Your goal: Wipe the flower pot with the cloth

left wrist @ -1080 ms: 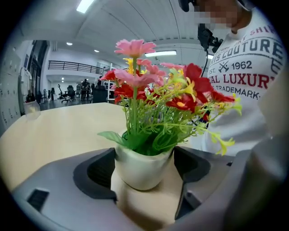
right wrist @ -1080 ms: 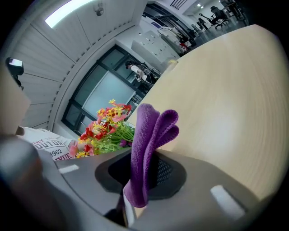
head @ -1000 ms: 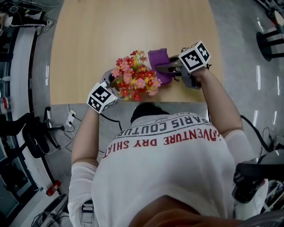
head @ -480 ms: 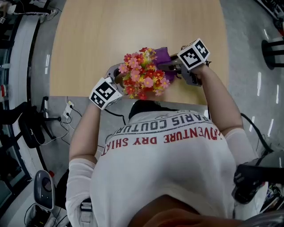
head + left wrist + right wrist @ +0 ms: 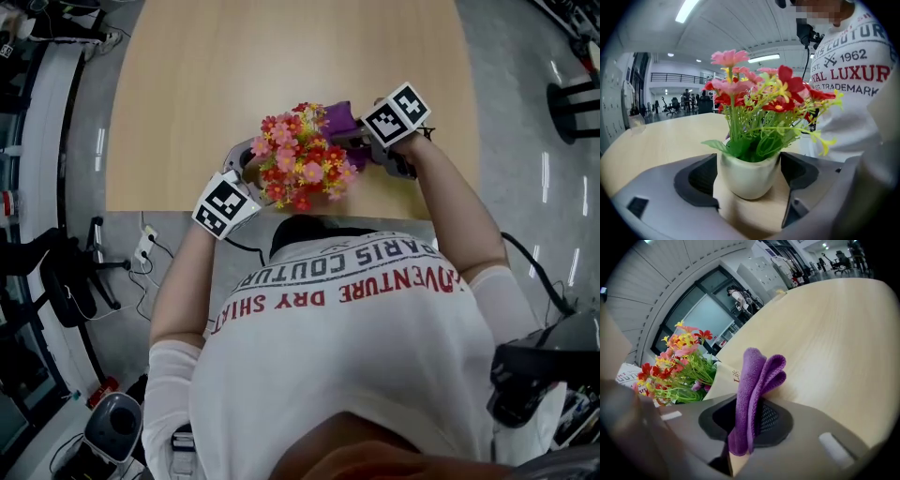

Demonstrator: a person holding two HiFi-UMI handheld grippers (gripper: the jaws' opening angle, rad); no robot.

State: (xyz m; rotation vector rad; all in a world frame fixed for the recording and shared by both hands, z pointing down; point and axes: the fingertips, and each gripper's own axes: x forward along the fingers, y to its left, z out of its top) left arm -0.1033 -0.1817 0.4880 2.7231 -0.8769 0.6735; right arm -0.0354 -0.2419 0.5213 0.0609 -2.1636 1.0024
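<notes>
A small white flower pot point(image 5: 747, 176) with red, pink and yellow flowers point(image 5: 300, 155) sits between the jaws of my left gripper point(image 5: 749, 178), which is shut on its sides. In the head view the flowers hide the pot, and my left gripper point(image 5: 246, 167) comes in from the left. My right gripper point(image 5: 354, 139) is shut on a folded purple cloth point(image 5: 754, 385), which sticks up between the jaws. The cloth point(image 5: 339, 117) is right beside the pot point(image 5: 723, 376); I cannot tell whether they touch.
The light wooden table point(image 5: 281, 56) stretches away beyond the pot, and its near edge point(image 5: 169, 212) lies just in front of the person. Cables and a power strip point(image 5: 145, 251) lie on the grey floor at the left.
The pot with its flowers has shifted right, toward the cloth. The right gripper and cloth have drawn closer to the flowers.
</notes>
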